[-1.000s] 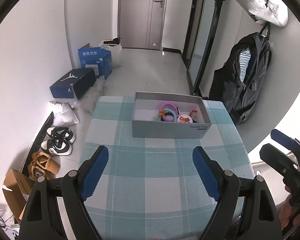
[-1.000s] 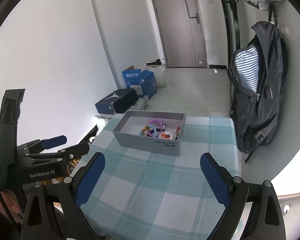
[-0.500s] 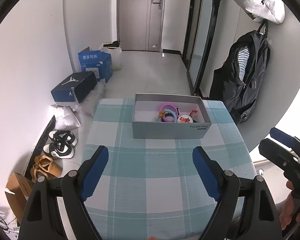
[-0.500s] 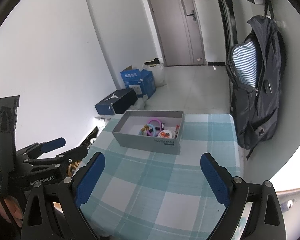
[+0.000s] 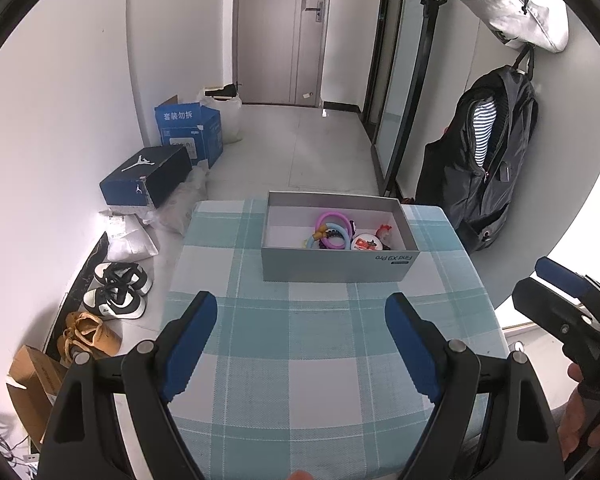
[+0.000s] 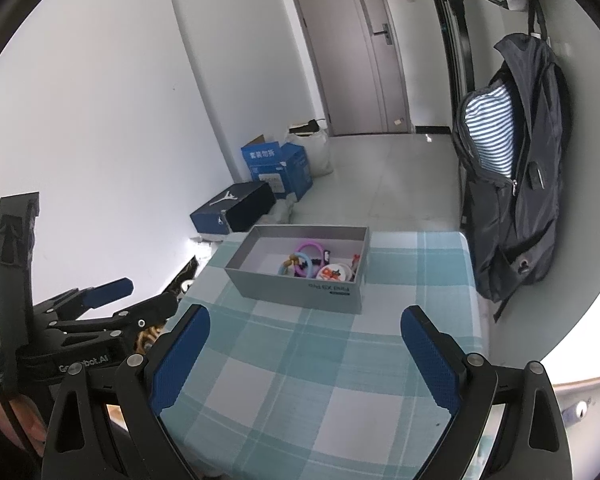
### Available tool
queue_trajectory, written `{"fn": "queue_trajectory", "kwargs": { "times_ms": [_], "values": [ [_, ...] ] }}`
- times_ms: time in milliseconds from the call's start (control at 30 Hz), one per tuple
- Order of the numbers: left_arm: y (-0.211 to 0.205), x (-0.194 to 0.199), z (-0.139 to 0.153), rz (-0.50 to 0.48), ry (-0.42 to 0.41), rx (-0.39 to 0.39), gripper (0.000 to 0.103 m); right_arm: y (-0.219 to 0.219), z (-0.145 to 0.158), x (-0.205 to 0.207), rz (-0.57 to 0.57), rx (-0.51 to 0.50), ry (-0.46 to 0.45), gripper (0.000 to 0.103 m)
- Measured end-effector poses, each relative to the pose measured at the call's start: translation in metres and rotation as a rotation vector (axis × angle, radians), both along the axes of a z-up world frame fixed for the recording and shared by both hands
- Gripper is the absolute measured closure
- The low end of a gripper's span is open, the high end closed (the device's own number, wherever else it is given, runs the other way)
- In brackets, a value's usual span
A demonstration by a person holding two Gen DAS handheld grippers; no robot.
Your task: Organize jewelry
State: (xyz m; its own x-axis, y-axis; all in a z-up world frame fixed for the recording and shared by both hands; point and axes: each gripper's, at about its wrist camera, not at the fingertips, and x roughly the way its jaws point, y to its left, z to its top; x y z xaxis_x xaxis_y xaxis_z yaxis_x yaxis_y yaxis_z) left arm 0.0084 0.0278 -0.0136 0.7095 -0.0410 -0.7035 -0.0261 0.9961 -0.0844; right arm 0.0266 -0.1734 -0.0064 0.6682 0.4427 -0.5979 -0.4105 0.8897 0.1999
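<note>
On the far half of the checked tablecloth (image 5: 332,344) sits an open grey box (image 5: 336,268), holding a purple ring (image 5: 332,226), a light blue ring (image 5: 314,242) and a small round white piece (image 5: 364,243) bunched toward its right end. Nearer the camera, the left gripper (image 5: 300,344) and right gripper (image 6: 300,354) both hover above the cloth, well short of the box, fingers spread wide with nothing between them.

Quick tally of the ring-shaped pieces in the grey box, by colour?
Rings in the grey box, as far as the left wrist view shows:
Pink ring: 1
Purple ring: 1
Light blue ring: 1
Total: 3
The other small items beside them are too cluttered to count.
</note>
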Motion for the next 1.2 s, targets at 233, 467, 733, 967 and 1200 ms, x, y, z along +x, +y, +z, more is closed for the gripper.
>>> {"fn": "queue_trajectory", "kwargs": {
  "times_ms": [233,467,733,967,1200],
  "values": [
    [0.0037,0.0004,0.0004,0.003,0.003,-0.014,0.020,0.0008,0.0001,-0.0010,0.001,0.003,-0.002,0.006],
    [0.0048,-0.0005,0.0010,0.006,0.000,-0.014,0.020,0.0014,0.0007,-0.0016,-0.002,0.003,-0.004,0.006],
    [0.0043,0.0002,0.0008,0.006,0.000,-0.015,0.020,0.0002,0.0008,-0.0015,-0.004,0.008,-0.003,0.006],
    [0.0035,-0.0012,0.0008,0.014,-0.012,-0.006,0.020,-0.0003,0.0002,-0.0010,-0.008,0.008,0.006,0.006],
    [0.0049,-0.0018,0.0010,0.024,-0.017,-0.009,0.020,-0.0007,0.0004,-0.0017,-0.008,0.012,-0.001,0.006]
  ]
}}
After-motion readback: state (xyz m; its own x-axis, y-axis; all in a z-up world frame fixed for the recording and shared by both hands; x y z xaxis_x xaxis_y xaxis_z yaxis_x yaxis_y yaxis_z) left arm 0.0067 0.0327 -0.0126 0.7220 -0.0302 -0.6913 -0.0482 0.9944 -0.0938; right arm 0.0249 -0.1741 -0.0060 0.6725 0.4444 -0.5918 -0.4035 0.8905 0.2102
